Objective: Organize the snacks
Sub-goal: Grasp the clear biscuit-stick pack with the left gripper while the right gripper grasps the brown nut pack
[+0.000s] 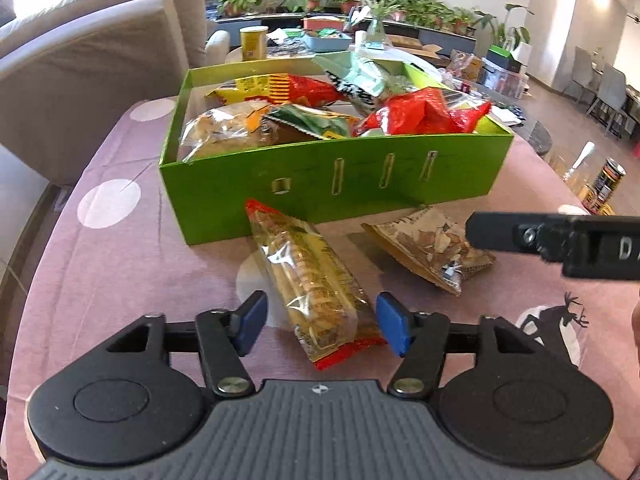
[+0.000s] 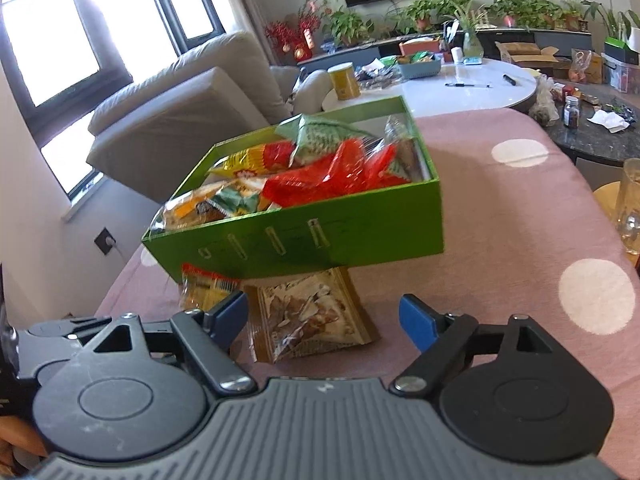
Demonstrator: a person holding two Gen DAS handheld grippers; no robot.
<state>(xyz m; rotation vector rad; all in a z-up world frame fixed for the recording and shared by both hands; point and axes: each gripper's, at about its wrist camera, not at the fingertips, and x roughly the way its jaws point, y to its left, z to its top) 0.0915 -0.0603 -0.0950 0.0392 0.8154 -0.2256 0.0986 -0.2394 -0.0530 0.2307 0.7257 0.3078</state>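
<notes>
A single white letter "D" is showing on the black body of the right tool (image 1: 476, 232). Print on the snack packets and cans is appearing too blurred to read.

Left claw (image 1: 322, 326) angled down, blue pads apart. Right claw (image 2: 322, 318) angled down, pads apart, gripping nothing.

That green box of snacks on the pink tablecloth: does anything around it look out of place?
Yes. Two packets lie outside the green cardboard box, on the cloth just in front of it: a long clear-yellow biscuit packet with red ends and a brown nut-mix pouch. Every other snack is piled inside. Nothing looks spilled or torn.
</notes>
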